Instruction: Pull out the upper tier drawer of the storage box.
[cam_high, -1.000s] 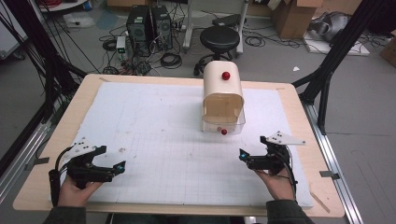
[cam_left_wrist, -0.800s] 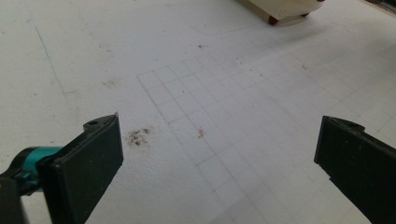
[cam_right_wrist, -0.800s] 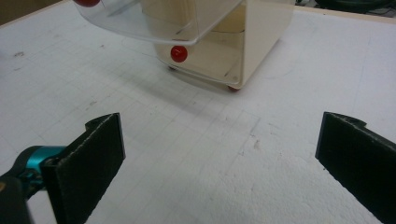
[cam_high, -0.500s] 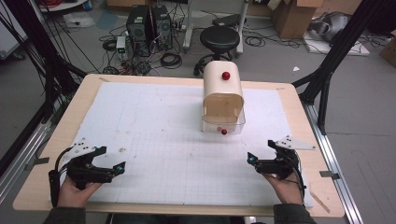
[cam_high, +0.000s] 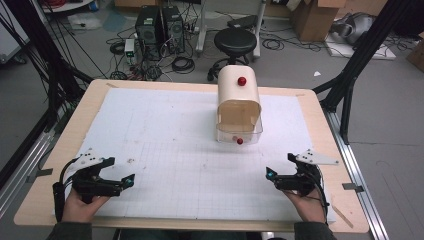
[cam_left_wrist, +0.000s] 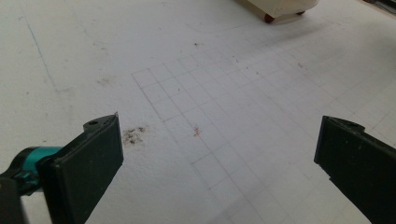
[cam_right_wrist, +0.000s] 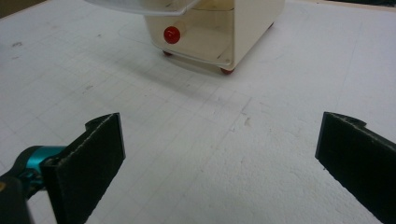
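High view: cream box (cam_high: 239, 102) with a domed top stands at the far centre of the white sheet (cam_high: 165, 150), roughly twelve o'clock from the person. A red knob (cam_high: 241, 81) sits on its top, a second red knob (cam_high: 239, 141) low on the clear front flap. Left gripper (cam_high: 131, 178) rests near the table's seven o'clock corner, right gripper (cam_high: 268, 173) near five o'clock. Both are well apart from the box, jaws spread and holding nothing.

Left gripper view: jaws wide apart over bare gridded sheet. The box corner (cam_left_wrist: 280, 7) shows at one o'clock, far off. There is a dark smudge (cam_left_wrist: 134, 135) just beside the left jaw.

Right gripper view: jaws wide apart, nothing between them. The box (cam_right_wrist: 219, 32) lies at twelve o'clock with its clear flap raised and the red knob (cam_right_wrist: 172, 34) facing the gripper; small red feet (cam_right_wrist: 227, 71) show under it.

Risks, as judged: the box looks light and stands on small feet, so a push on the knob likely slides it away rather than moving the flap. The knob is small and round and may slip from flat jaws if pinched off-centre. With the left gripper this far off, nothing braces the box.
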